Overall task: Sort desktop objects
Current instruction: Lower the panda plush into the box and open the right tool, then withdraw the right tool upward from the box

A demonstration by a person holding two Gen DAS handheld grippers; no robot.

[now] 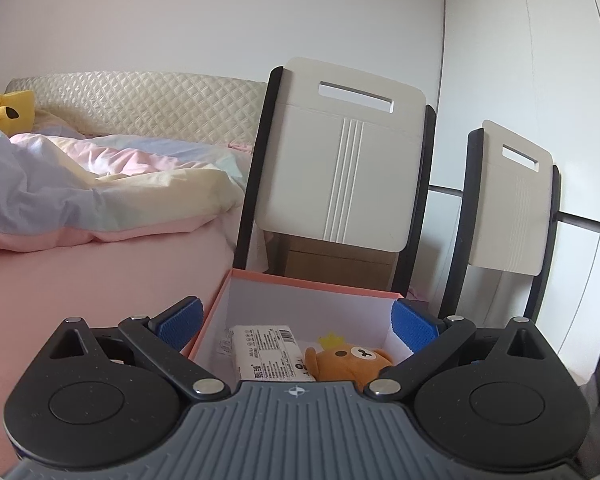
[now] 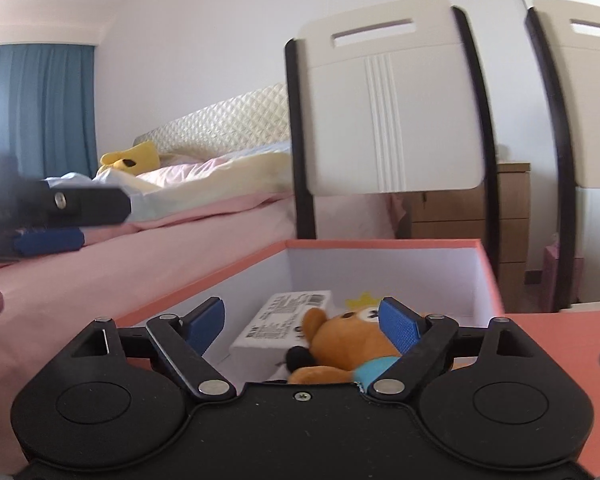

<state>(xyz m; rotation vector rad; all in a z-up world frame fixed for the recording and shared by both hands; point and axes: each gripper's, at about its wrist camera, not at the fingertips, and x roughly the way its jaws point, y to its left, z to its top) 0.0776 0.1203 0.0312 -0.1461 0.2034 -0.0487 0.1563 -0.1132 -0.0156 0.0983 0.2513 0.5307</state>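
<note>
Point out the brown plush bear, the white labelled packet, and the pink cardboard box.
Brown plush bear (image 2: 340, 344): right wrist view, body.
White labelled packet (image 1: 266, 350): left wrist view, printed top face.
Pink cardboard box (image 2: 380, 243): right wrist view, far rim.

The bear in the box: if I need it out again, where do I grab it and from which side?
Probably take the bear across its round head, coming down from above through the box opening. It lies against the white packet, with walls all round, so a sideways approach is blocked. The open right gripper already hangs over it.

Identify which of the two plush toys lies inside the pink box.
The brown bear plush with the yellow crown, beside the white packet. The yellow plush lies on the bed instead.
</note>
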